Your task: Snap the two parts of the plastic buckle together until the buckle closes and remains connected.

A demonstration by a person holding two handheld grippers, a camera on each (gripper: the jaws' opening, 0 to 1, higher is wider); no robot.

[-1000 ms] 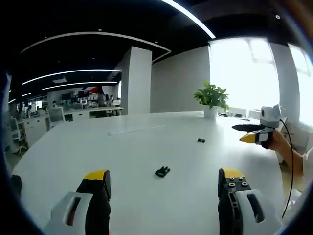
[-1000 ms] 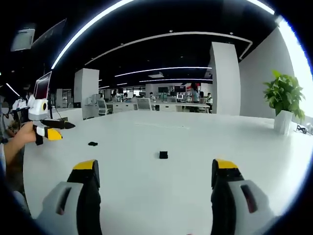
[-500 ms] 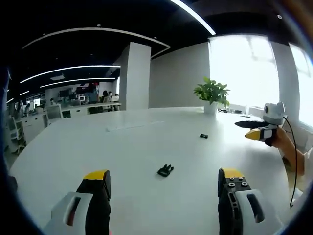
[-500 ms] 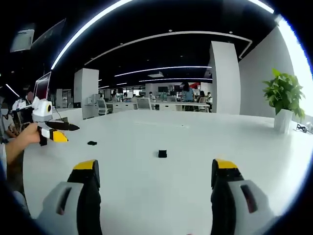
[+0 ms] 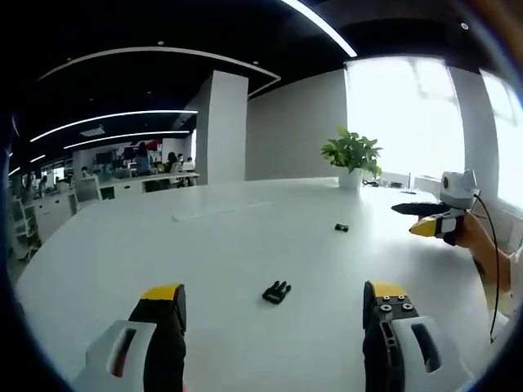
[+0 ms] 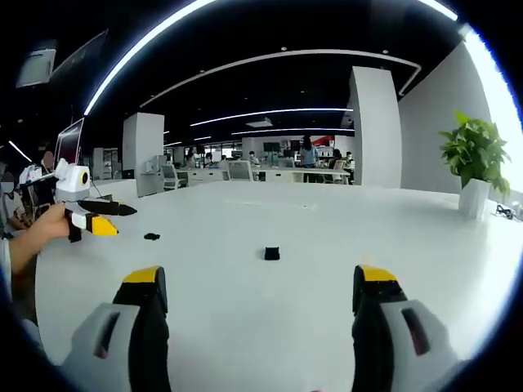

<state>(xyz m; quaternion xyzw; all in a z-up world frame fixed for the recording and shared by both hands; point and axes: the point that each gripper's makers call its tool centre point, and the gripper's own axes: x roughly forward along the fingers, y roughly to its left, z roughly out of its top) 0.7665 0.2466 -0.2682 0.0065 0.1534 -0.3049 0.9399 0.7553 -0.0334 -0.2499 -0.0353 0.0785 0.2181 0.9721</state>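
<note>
In the left gripper view, the left gripper point(image 5: 274, 314) hovers low over a broad white counter point(image 5: 204, 253), its two black, yellow-tipped fingers point(image 5: 161, 310) set wide apart with nothing between them. Just ahead of the gap, on the bare counter, lies a small black pronged plastic buckle part point(image 5: 276, 291), prongs pointing away and to the right. Farther off and to the right lies the second piece, a small black blocky plastic buckle part point(image 5: 341, 228), well apart from the first. At the right edge, the right gripper point(image 5: 411, 220) comes into view, held in a person's hand point(image 5: 478, 245) above the counter's far side; its dark and yellow fingertips are spread, holding nothing. A green potted plant in a white pot point(image 5: 351, 159) stands near the counter's far edge, before a bright window.

In the right gripper view, the right gripper point(image 6: 260, 314) likewise has its yellow-tipped fingers point(image 6: 145, 306) spread wide and empty above the counter point(image 6: 368, 237). The blocky buckle part point(image 6: 271, 254) rests ahead, nearly centred between the fingers but beyond them. The pronged buckle part point(image 6: 151, 237) lies farther left, close to the left gripper point(image 6: 110, 219), which a hand point(image 6: 41, 233) holds just above the counter with its fingers parted. The potted plant point(image 6: 474, 167) stands at the right. An open office with desks and ceiling light strips stretches behind.
</note>
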